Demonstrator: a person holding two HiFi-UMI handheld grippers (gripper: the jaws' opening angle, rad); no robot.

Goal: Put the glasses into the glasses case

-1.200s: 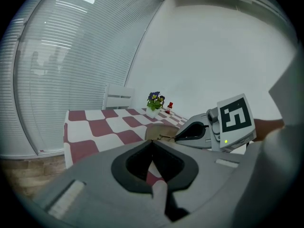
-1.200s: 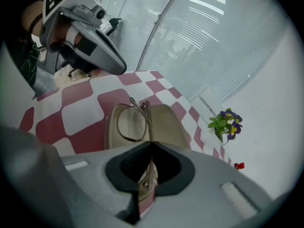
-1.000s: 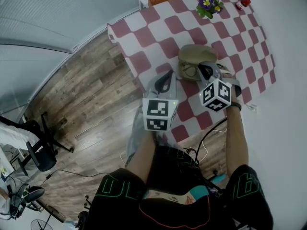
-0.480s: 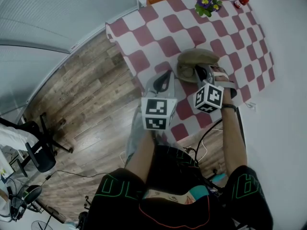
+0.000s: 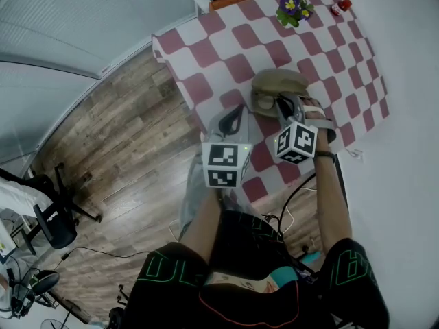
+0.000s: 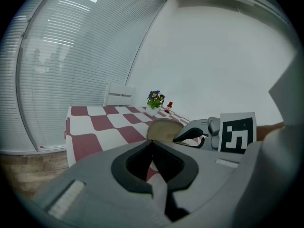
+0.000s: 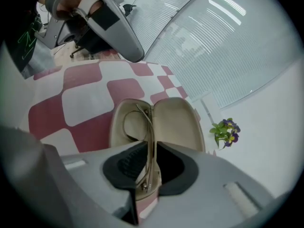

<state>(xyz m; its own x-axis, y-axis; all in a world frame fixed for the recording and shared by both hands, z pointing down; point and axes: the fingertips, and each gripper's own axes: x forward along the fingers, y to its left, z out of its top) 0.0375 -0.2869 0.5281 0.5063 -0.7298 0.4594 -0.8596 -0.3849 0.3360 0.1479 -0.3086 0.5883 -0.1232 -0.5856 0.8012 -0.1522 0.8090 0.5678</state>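
While left gripper (image 6: 153,144) hangs at the near table edge, jaws together on nothing, glasses case (image 7: 178,120) lies open on the checked cloth. Glasses (image 7: 149,127): thin wire frame, probably light, springy and easily bent, one lens low in the case. Right gripper (image 7: 152,145) is pinched on the temple arm, likely the safest hold.

In the right gripper view, the near end of the glasses (image 7: 149,129) is disappearing between the jaws of the right gripper (image 7: 149,144), whose grey body is hiding the near rim of the glasses case (image 7: 178,120). In the head view, that gripper and its marker cube are covering part of the case. The small red thing (image 5: 341,6) beside the flowers (image 5: 292,5) is showing too small to identify.
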